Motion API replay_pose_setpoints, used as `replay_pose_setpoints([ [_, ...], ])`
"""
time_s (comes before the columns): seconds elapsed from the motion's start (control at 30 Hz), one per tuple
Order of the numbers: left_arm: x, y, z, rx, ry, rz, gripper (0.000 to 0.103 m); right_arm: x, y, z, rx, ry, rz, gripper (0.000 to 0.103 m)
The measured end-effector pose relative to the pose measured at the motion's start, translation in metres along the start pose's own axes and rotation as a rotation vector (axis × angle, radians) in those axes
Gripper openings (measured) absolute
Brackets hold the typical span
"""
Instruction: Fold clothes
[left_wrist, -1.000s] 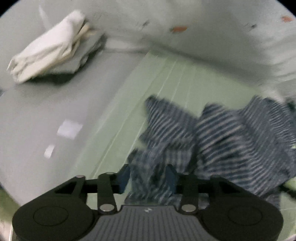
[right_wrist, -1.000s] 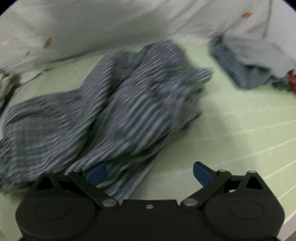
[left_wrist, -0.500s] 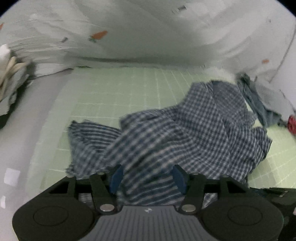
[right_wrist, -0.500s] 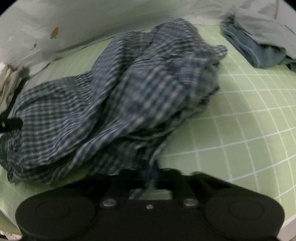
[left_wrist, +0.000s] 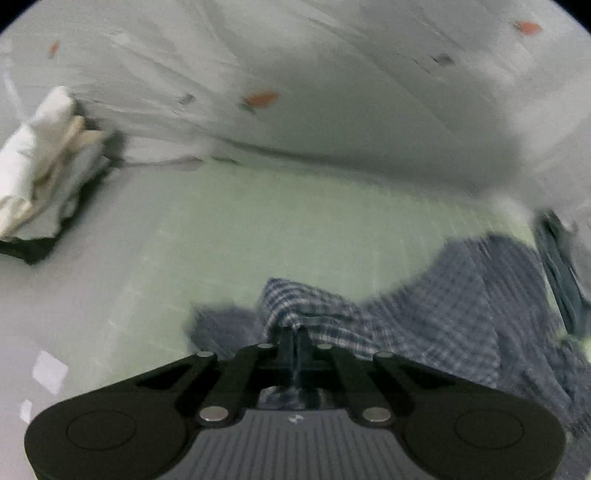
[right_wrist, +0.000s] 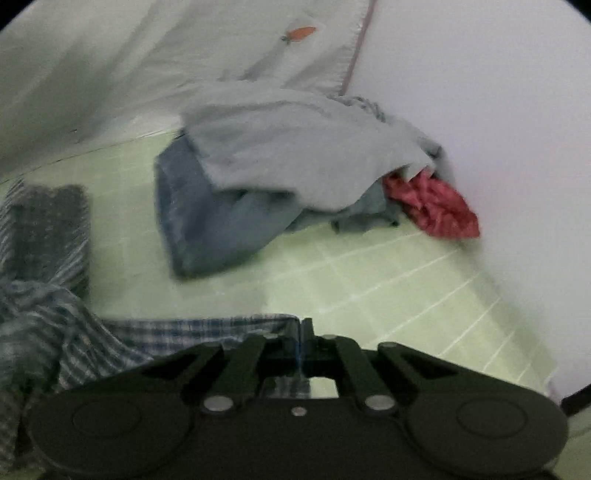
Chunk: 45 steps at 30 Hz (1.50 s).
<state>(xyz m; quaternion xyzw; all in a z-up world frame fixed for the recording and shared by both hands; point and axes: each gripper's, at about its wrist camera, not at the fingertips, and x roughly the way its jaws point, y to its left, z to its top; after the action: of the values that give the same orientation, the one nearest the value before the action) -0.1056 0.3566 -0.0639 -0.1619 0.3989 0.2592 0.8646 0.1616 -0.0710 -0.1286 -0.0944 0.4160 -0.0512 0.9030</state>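
A blue-and-white checked shirt (left_wrist: 436, 314) lies crumpled on a pale green gridded mat (left_wrist: 295, 221). My left gripper (left_wrist: 294, 334) is shut on a bunched edge of the shirt, which trails off to the right. In the right wrist view the same shirt (right_wrist: 55, 325) spreads to the left, and my right gripper (right_wrist: 301, 326) is shut on its checked edge just above the mat (right_wrist: 369, 288). Both pairs of fingers are closed tight, with cloth between them.
A stack of white and beige folded cloth (left_wrist: 40, 166) sits at the far left on a grey surface. A pile of grey and blue garments (right_wrist: 277, 166) with a red one (right_wrist: 436, 206) lies against the white wall. A pale curtain (left_wrist: 332, 74) hangs behind.
My left gripper closed on the shirt and swung left with it. My right gripper, open a second ago, shut on the shirt's edge and has turned right toward the clothes pile.
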Motion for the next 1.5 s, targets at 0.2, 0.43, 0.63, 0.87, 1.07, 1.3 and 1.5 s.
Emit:
replay_pose_setpoints([
  [0.2,0.022,0.003,0.021,-0.006,-0.005,0.036,0.002,-0.034,0.032,-0.011,0.170,0.014,0.171,0.060],
  [0.43,0.046,0.008,0.034,0.026,-0.012,0.061,0.002,-0.069,0.089,-0.043,0.280,0.104,0.413,0.070],
  [0.63,0.063,0.046,0.061,0.021,-0.067,0.153,0.001,-0.071,0.112,-0.048,0.286,0.148,0.409,0.074],
  [0.87,0.085,0.107,0.084,-0.134,-0.044,0.175,0.003,-0.064,0.116,-0.046,0.353,0.188,0.371,0.081],
  [1.07,0.101,0.149,0.097,-0.244,-0.018,0.177,0.047,-0.053,0.128,-0.040,0.329,0.222,0.386,0.083],
  [1.3,0.101,0.104,0.060,-0.187,0.067,0.045,0.058,-0.030,0.157,-0.033,0.221,0.265,0.436,0.087],
  [1.5,0.101,0.066,0.028,-0.137,0.139,-0.068,0.058,0.003,0.200,0.019,0.050,0.146,0.444,0.058],
])
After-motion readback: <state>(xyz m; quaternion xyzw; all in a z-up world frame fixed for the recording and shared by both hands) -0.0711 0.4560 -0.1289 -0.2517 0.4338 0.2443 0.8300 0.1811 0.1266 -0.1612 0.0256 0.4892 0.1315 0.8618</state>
